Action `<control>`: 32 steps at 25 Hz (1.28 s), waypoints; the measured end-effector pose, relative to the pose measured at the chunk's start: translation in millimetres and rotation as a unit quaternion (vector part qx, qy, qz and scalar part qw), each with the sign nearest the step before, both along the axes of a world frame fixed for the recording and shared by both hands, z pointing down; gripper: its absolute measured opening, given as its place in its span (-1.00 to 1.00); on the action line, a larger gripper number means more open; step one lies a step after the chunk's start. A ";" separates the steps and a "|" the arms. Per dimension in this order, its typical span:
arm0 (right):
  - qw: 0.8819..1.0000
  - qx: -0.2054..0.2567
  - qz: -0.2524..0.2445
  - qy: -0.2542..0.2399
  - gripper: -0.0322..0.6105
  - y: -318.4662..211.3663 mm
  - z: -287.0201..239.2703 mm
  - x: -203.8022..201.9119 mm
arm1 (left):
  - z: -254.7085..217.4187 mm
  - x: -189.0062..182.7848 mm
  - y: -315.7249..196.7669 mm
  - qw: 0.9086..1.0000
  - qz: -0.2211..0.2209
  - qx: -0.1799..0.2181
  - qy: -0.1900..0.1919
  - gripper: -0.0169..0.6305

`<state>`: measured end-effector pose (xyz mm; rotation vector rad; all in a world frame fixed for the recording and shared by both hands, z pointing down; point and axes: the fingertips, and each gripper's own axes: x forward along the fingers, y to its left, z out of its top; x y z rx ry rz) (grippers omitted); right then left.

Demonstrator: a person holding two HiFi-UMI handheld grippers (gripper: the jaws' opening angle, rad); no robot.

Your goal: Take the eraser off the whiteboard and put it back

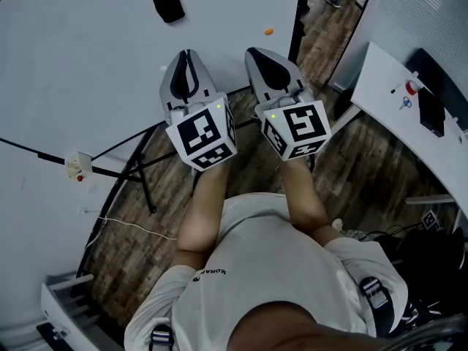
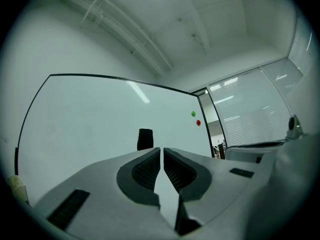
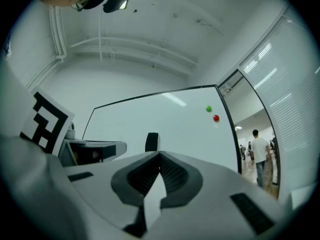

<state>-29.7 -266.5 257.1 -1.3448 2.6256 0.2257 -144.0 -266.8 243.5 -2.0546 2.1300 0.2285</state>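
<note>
No word or number reads with certainty: a short line of small dark print (image 1: 210,273) crosses the person's white shirt (image 1: 292,291) in the head view, upside down and too small to spell out. The left cube (image 1: 203,139), behind the left tongs (image 1: 187,55), and the right cube (image 1: 296,129), behind the right tongs (image 1: 256,53), bear black-and-white square code markers rather than lettering.

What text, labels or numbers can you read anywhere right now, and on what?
None reads clearly.
Small dark print on the white T-shirt: too small and blurred to read.
Black-and-white square markers on the left cube and the right cube: patterns, no words.
White whiteboard: no writing.
Black rectangular eraser: no label visible.
</note>
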 end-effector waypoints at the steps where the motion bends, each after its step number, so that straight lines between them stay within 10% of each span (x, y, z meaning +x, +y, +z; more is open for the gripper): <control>1: 1.000 0.000 0.000 0.000 -0.86 -0.1 -0.3 -0.1 | -0.3 0.4 1.1 1.000 0.001 0.001 0.001 -0.88; 32: 1.000 -0.002 -0.009 0.003 -0.86 2.9 6.3 -4.8 | 11.8 12.5 24.2 1.000 0.009 0.011 -0.026 -0.94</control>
